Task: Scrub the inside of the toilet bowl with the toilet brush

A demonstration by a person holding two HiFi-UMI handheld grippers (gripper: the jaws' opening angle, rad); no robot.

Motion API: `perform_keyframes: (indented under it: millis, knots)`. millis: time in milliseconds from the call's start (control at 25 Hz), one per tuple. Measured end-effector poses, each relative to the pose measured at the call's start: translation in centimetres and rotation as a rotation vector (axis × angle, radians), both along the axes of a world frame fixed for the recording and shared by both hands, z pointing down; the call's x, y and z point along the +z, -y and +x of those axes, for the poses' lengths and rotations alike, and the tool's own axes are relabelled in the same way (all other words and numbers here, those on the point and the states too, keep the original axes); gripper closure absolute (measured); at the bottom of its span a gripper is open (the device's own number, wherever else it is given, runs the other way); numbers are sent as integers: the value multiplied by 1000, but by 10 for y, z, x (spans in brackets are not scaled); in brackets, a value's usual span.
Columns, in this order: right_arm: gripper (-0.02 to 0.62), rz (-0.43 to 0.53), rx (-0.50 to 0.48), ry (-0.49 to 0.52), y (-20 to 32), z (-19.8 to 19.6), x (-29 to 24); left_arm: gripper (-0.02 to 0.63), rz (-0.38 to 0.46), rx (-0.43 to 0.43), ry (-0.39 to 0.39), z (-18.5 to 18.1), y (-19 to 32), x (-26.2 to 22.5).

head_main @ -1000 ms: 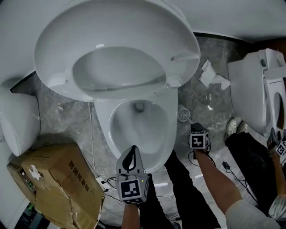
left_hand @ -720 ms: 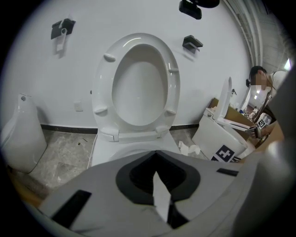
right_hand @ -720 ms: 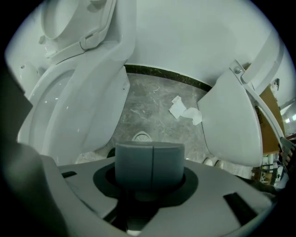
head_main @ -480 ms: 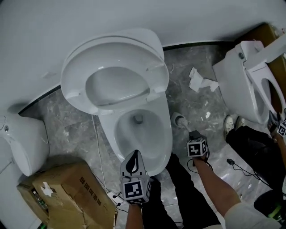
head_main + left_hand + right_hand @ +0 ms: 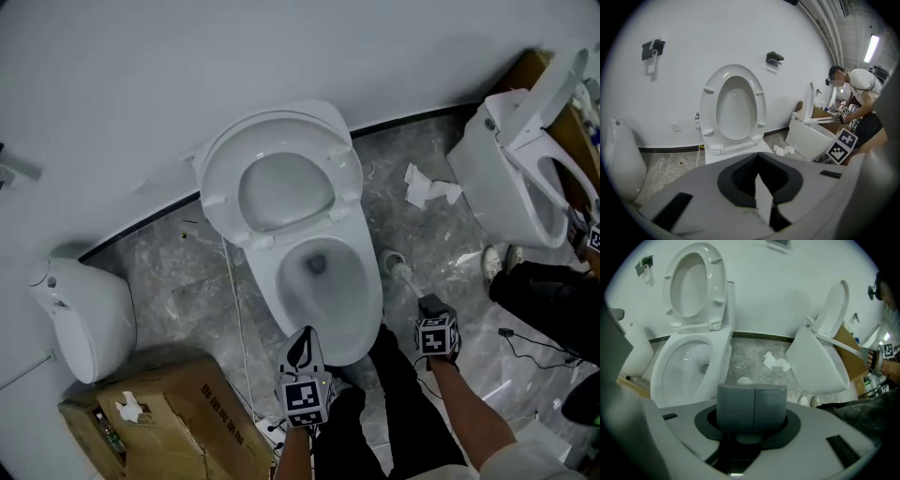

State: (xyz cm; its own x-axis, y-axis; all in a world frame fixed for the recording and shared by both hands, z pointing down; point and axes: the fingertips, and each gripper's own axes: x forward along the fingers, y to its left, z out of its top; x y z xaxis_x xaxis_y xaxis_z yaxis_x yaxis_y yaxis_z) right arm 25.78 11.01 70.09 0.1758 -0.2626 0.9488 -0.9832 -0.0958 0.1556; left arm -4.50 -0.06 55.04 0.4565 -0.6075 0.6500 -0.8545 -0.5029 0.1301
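The white toilet stands against the wall with seat and lid (image 5: 281,187) raised, its bowl (image 5: 367,305) open below them. The toilet brush (image 5: 409,279) slants beside the bowl's right flank, its white head low near the floor. My right gripper (image 5: 427,302) is shut on the brush's handle; in the right gripper view its grey jaws (image 5: 752,404) meet, with the brush head (image 5: 744,379) just beyond and the bowl (image 5: 684,366) to the left. My left gripper (image 5: 302,339) hangs at the bowl's front edge, shut and holding nothing; in the left gripper view (image 5: 764,197) it faces the raised seat (image 5: 736,108).
A second toilet (image 5: 511,178) stands at the right, with crumpled tissue (image 5: 427,187) on the floor before it. A torn cardboard box (image 5: 159,412) and a white fixture (image 5: 84,314) sit at the left. A cable (image 5: 234,319) runs along the floor. Another person's leg (image 5: 553,300) is at the right.
The head view has pulled back, so the toilet looks smaller and more floor shows. Both grippers have risen; the right one keeps its hold on the brush.
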Motion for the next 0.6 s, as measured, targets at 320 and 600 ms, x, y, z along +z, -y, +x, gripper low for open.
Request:
perform_keyframes:
  millis: [320,600]
  knots:
    - [417,130,-29,-10,-29,-23,-81,576,24,-34,60,-29,-34,-34]
    - [417,256,7,64,-61,-53,-163,577,30,-49,76,-59,-85,-81]
